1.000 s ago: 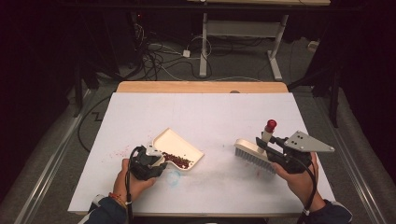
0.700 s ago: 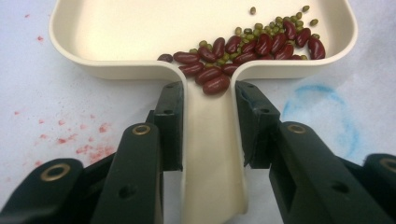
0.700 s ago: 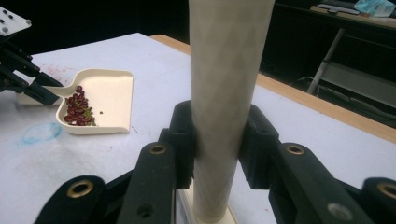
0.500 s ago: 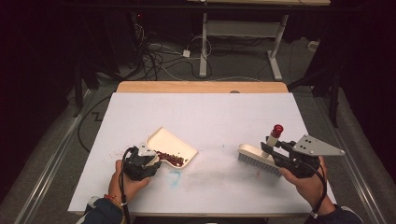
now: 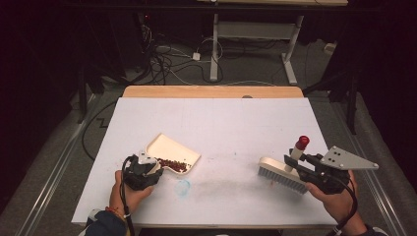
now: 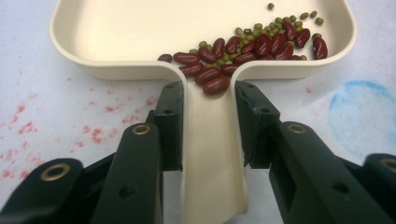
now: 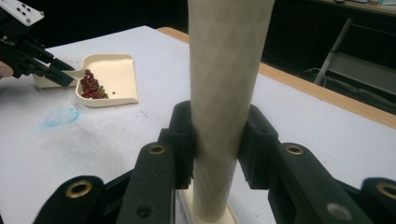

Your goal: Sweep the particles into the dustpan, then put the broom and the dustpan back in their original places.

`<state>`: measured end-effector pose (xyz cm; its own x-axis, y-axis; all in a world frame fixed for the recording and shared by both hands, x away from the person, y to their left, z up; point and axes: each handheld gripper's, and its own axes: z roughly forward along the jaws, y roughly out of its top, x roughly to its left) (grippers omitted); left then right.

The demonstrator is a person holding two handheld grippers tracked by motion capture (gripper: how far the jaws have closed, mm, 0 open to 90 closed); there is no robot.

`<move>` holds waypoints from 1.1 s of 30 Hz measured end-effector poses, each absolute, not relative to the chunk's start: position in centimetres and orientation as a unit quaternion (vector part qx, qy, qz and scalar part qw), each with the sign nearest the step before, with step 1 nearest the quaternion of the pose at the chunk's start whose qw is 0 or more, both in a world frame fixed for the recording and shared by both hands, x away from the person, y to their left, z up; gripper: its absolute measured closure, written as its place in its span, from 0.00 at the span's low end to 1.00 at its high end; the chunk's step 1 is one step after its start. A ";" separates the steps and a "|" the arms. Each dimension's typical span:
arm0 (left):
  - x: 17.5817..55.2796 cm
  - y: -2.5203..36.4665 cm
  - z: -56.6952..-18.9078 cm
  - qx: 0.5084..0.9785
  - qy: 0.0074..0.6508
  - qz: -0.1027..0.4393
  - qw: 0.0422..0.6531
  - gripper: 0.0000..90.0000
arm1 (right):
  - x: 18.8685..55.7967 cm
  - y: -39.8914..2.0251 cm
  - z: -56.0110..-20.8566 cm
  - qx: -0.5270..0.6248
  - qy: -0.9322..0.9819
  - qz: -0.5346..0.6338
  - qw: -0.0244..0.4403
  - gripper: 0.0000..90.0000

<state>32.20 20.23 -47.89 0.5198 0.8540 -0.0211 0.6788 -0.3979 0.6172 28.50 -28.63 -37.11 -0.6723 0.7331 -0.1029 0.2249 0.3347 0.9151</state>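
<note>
Dark floor with loose cables and the legs of another desk lies beyond your white table, whose far edge shows a strip of bare wood. Take the cream dustpan as your landmark: it sits left of the table's middle, toward your side, its open mouth turned away from you to the right. Well off to its right, near the table's right edge, is the cream brush, bristles down on the surface, with its handle standing up and ending in a red tip. Your left gripper sits at the dustpan's near-left corner, and its jaws are closed on the dustpan's handle, one pad on each side. Your right gripper has its jaws clamped around the brush's upright handle. Just nearer you than the dustpan's mouth is a faint blue smudge on the table. Inside the dustpan, gathered along its near wall and spilling into the handle channel, lie dark red beans mixed with small green ones.
</note>
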 end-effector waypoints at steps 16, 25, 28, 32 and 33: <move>32.5 21.7 -48.6 0.770 0.550 0.168 0.274 0.71 | 27.9 -30.0 -36.0 0.307 0.800 0.462 0.228 0.78; 33.3 20.6 -48.7 0.749 0.579 0.167 0.273 0.69 | 31.0 -30.6 -37.0 0.292 0.817 0.464 0.177 0.77; 33.2 20.1 -48.7 0.755 0.573 0.161 0.275 0.60 | 32.2 -30.9 -37.0 0.300 0.817 0.458 0.180 0.76; 32.9 19.6 -48.7 0.764 0.559 0.152 0.283 0.58 | 34.1 -31.1 -36.9 0.315 0.813 0.451 0.189 0.72; 32.9 19.6 -48.7 0.765 0.558 0.150 0.284 0.58 | 34.6 -31.0 -37.0 0.320 0.813 0.448 0.191 0.72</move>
<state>32.91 19.60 -48.70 0.3328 0.9390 -0.0869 0.7680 -0.2164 0.6027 34.60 -30.98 -36.97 -0.7222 0.6912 -0.0235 0.3494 0.3940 0.8501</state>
